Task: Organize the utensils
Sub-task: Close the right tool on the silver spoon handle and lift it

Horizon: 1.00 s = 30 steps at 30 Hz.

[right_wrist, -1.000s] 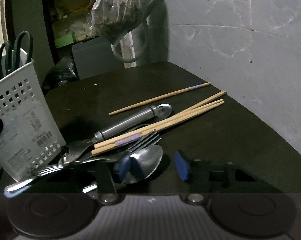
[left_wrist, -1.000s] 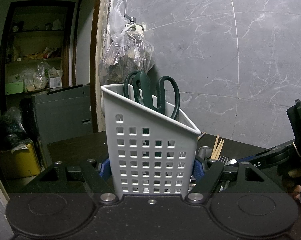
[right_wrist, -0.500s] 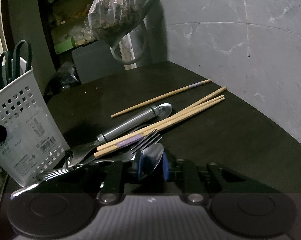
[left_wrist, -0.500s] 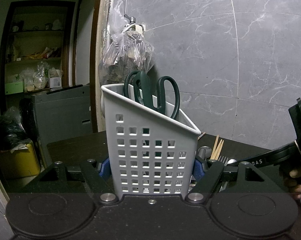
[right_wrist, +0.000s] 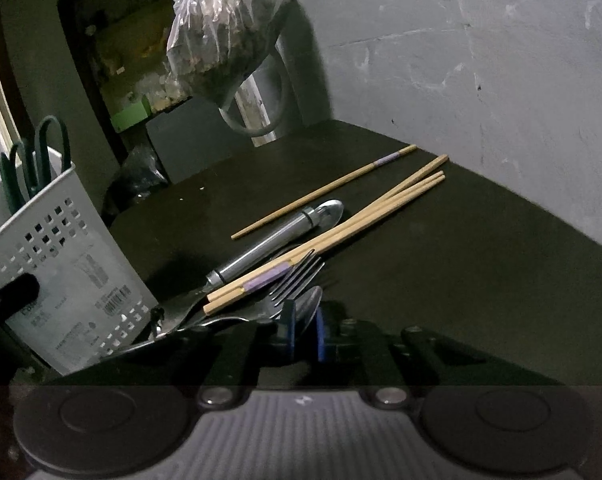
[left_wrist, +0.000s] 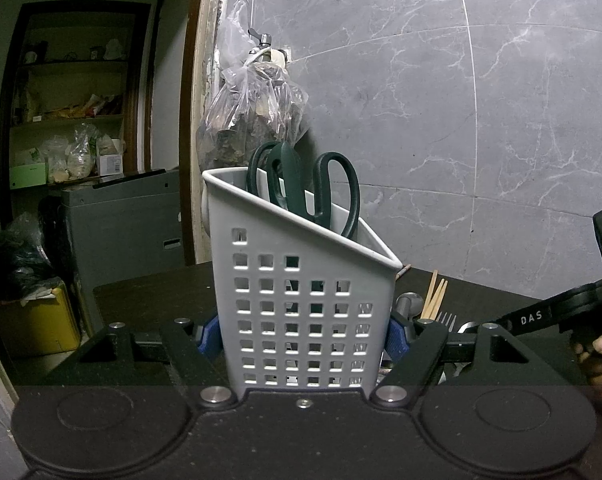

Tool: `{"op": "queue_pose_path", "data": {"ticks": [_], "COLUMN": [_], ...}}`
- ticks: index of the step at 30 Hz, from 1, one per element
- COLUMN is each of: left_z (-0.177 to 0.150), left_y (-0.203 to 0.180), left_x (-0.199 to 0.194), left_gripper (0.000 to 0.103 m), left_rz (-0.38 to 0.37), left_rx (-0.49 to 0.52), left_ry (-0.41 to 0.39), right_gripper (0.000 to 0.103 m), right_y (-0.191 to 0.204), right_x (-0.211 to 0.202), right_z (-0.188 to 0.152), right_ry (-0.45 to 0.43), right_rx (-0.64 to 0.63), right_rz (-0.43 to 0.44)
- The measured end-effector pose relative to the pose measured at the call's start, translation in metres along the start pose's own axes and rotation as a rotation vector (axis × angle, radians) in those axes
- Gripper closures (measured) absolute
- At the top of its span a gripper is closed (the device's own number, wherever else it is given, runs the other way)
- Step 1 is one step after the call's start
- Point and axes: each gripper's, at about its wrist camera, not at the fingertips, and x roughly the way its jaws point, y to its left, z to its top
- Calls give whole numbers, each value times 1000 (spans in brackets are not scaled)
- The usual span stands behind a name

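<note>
My left gripper [left_wrist: 303, 334] is shut on a white perforated utensil basket [left_wrist: 301, 240], its blue pads pressed on both sides. Green-handled scissors [left_wrist: 313, 196] stand inside the basket. On the dark table, beside the basket [right_wrist: 61, 264], lies a heap of utensils. It holds a spoon [right_wrist: 311, 306], a fork [right_wrist: 297, 276], a metal-handled tool [right_wrist: 277, 236] and bundled chopsticks [right_wrist: 381, 204]. One chopstick [right_wrist: 329, 188] lies apart behind them. My right gripper [right_wrist: 305, 330] is closing, and its blue pads touch the spoon's bowl from either side.
A filled plastic bag [left_wrist: 253, 120] hangs from a tap on the grey marble wall behind the basket. A grey cabinet [left_wrist: 121, 220] and a yellow bin [left_wrist: 33, 320] stand past the table's left edge. A hand [left_wrist: 597, 360] holds the right gripper at the far right.
The right gripper's pads came together from wide apart onto the spoon's bowl, and its view rolled slightly. The left gripper and the basket did not move.
</note>
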Motion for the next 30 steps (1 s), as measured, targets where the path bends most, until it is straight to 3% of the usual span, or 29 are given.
{"op": "queue_pose_path", "data": {"ticks": [8,18,30], "left_z": [0,0,0], "left_y": [0,0,0], "left_x": [0,0,0], "left_gripper": [27,27,27], "left_rz": [1,-1,-1], "left_rx": [1,1,0], "left_ry": [0,-1,-1], "right_gripper": [94,95,100], "right_y": [-11,-11,-4], "right_x": [1,2,-20], "right_z": [-1,-3,-7], "right_ry": [9,6,-71], "right_rx": [88,101,97], "right_rz": [42,47,32]}}
